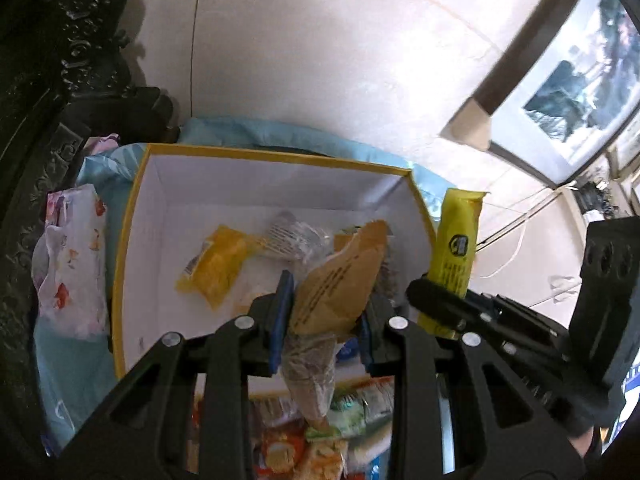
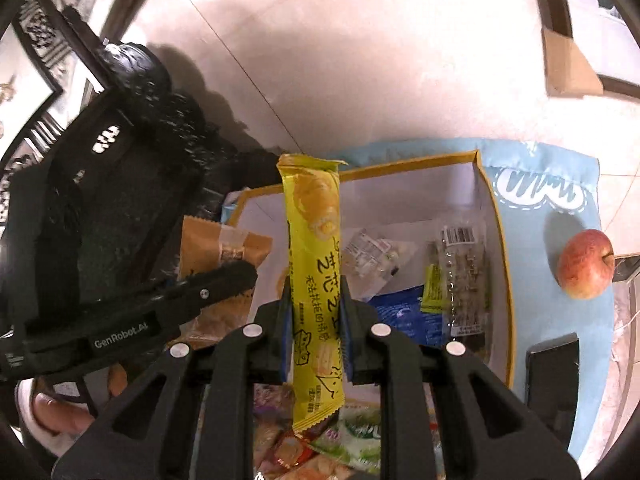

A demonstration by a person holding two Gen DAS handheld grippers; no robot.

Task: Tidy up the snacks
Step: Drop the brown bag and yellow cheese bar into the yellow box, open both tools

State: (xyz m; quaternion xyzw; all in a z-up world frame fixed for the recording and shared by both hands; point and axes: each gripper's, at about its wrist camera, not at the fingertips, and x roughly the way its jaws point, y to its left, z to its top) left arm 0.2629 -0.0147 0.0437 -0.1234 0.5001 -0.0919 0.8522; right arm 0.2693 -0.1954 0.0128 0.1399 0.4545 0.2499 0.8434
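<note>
Your left gripper [image 1: 324,312] is clamped on the brown packet [image 1: 340,276] and your right gripper [image 2: 316,320] on the yellow stick [image 2: 314,248], both held end-up over the box [image 1: 280,158] so each can drop among the snacks already inside.

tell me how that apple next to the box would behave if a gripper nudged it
The apple is round and sits loose on the blue cloth, so a nudge would probably make it roll or wobble. Its skin looks smooth, so flat fingers might slip on it. It seems solid, so likely heavier than the foil snack packets in the box.
</note>
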